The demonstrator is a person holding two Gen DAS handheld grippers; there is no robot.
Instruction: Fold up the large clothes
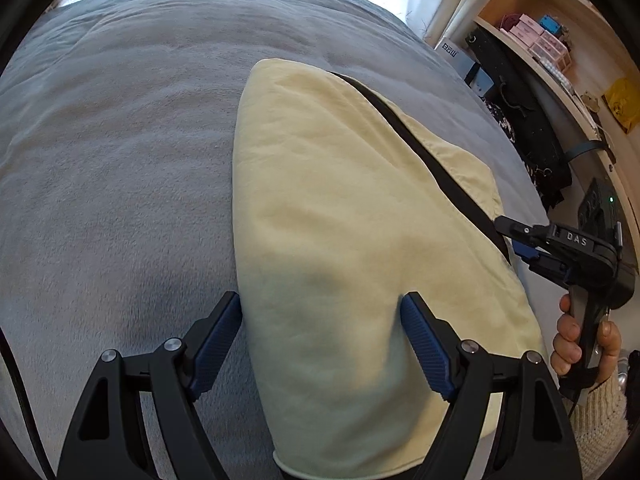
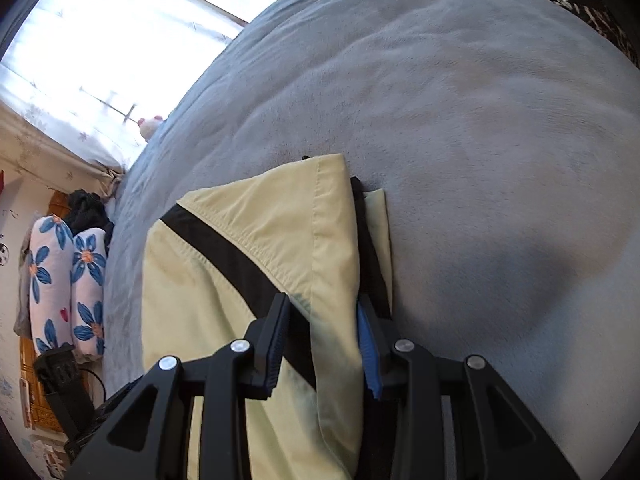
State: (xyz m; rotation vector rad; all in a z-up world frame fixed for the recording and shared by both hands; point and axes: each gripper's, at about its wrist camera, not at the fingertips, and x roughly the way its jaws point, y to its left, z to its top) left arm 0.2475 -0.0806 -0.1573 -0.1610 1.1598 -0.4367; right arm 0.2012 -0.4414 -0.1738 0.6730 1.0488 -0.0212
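covering the bed, a grey blanket [image 1: 120,160] bears yellow garment [image 1: 340,200]; jaws open, empty.

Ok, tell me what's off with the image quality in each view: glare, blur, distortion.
Left wrist view: fisheye bends the grey blanket into a dome, the window strip along the top is blown out, and the yellow garment stays sharp. Right wrist view: the curtained window at upper left is overexposed, the garment's near edge looks slightly smeared, and a soft shadow darkens the blanket at right.
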